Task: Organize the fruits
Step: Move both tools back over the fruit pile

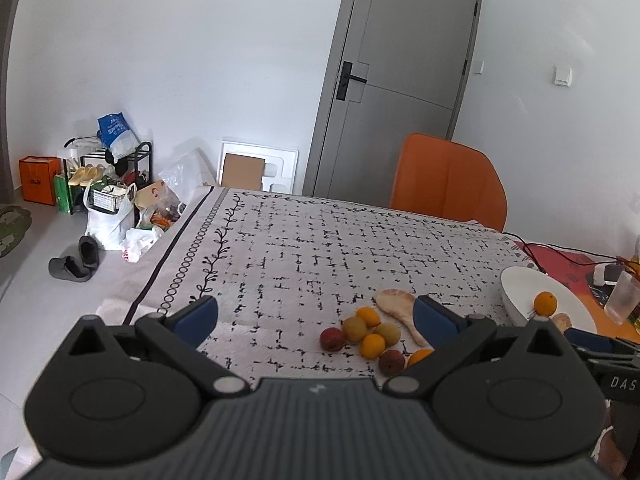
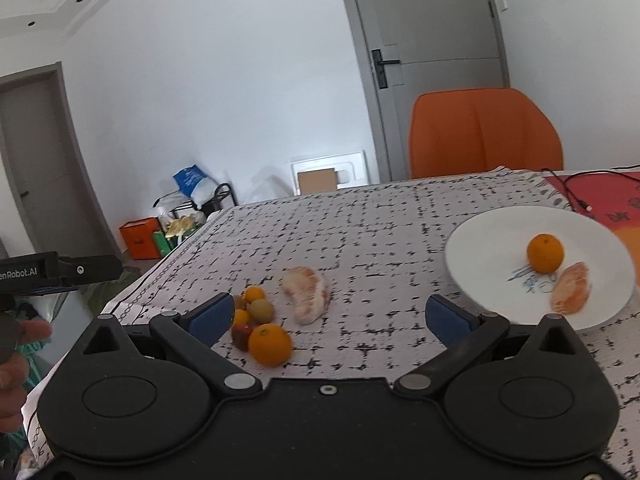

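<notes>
A cluster of small fruits (image 1: 370, 338) lies on the patterned tablecloth: orange, yellow-green and red ones. It also shows in the right wrist view (image 2: 256, 320), with a larger orange (image 2: 270, 345) nearest. A pale pomelo segment (image 2: 306, 294) lies beside the cluster, also seen in the left wrist view (image 1: 398, 306). A white plate (image 2: 488, 236) holds an orange (image 2: 545, 253) and another pomelo segment (image 2: 571, 294). My left gripper (image 1: 316, 316) is open and empty, just left of the cluster. My right gripper (image 2: 330, 316) is open and empty, above the cloth between cluster and plate.
An orange chair (image 2: 484, 134) stands at the table's far side before a grey door (image 1: 404, 80). Cables (image 1: 560, 252), a clear cup (image 1: 622, 298) and a red mat lie right of the plate (image 1: 516, 284). Bags and a shoe rack (image 1: 108, 172) sit on the floor left of the table.
</notes>
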Demonstrator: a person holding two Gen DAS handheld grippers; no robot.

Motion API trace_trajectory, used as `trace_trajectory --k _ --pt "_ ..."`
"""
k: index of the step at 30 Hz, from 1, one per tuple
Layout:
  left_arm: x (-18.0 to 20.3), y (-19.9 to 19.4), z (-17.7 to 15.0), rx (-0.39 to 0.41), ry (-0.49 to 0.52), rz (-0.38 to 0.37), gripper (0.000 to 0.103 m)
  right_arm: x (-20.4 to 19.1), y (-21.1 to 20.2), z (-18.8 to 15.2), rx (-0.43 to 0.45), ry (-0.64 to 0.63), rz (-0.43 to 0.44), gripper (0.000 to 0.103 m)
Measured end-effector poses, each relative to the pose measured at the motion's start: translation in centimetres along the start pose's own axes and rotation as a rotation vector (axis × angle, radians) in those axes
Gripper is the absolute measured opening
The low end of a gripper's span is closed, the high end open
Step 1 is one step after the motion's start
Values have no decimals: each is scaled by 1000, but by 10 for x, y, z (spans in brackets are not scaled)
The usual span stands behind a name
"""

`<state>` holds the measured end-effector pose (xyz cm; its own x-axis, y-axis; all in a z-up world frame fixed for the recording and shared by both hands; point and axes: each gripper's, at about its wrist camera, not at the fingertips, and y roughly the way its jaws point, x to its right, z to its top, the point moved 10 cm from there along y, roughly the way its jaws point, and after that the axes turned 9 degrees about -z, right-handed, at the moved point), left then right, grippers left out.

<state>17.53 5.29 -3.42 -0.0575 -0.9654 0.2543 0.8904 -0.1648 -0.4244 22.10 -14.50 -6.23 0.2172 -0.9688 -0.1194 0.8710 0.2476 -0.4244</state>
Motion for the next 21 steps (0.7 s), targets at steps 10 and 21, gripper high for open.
trace_trajectory --k 10,21 --pt "-10 9 -18 -12 -20 -12 93 -22 16 -18 -71 -6 100 99" --pt "-23 30 -35 -64 -67 -20 66 -33 45 -30 -140 -6 138 78"
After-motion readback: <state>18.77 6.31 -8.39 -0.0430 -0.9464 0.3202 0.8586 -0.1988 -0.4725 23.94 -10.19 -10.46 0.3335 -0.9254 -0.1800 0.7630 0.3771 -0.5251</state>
